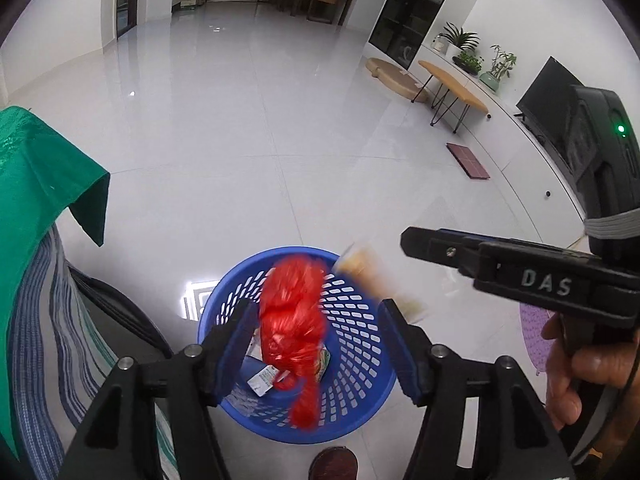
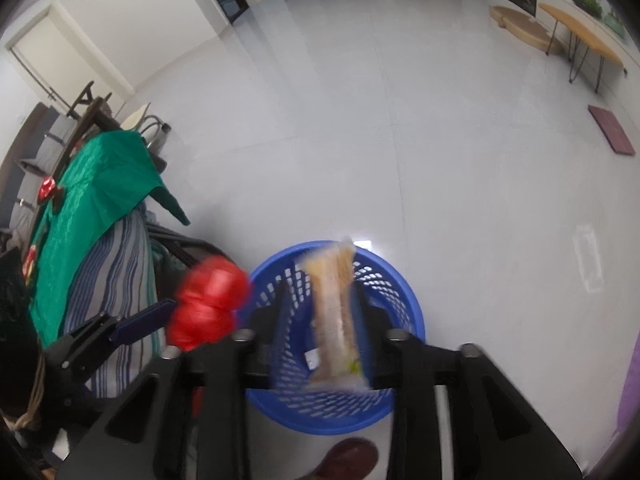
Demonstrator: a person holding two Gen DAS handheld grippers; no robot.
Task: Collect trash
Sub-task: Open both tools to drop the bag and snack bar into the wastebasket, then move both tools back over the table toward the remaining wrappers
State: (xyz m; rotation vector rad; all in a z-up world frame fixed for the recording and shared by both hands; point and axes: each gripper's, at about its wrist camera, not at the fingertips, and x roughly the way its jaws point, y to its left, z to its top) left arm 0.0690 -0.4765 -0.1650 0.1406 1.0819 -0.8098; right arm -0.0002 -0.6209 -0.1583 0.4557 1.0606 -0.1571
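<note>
A blue mesh basket (image 1: 360, 344) stands on the white floor under both grippers, with paper scraps (image 1: 260, 382) in its bottom. My left gripper (image 1: 316, 320) is open above it. A crumpled red plastic bag (image 1: 294, 328), blurred, hangs free between its fingers with a gap on the right side. My right gripper (image 2: 320, 304) is open over the same basket (image 2: 412, 312). A long tan snack wrapper (image 2: 336, 320), also blurred, sits loose between its fingers. The red bag (image 2: 208, 304) shows at the left in the right wrist view, and the wrapper (image 1: 360, 270) at the basket's far rim in the left wrist view.
A table draped in green cloth (image 1: 36, 184) and striped fabric (image 2: 116, 288) stands close on the left. A brown shoe (image 1: 334, 464) is by the basket's near side. A purple mat (image 1: 532, 332), a dark red mat (image 1: 468, 160) and a wooden bench (image 1: 452, 88) are to the right.
</note>
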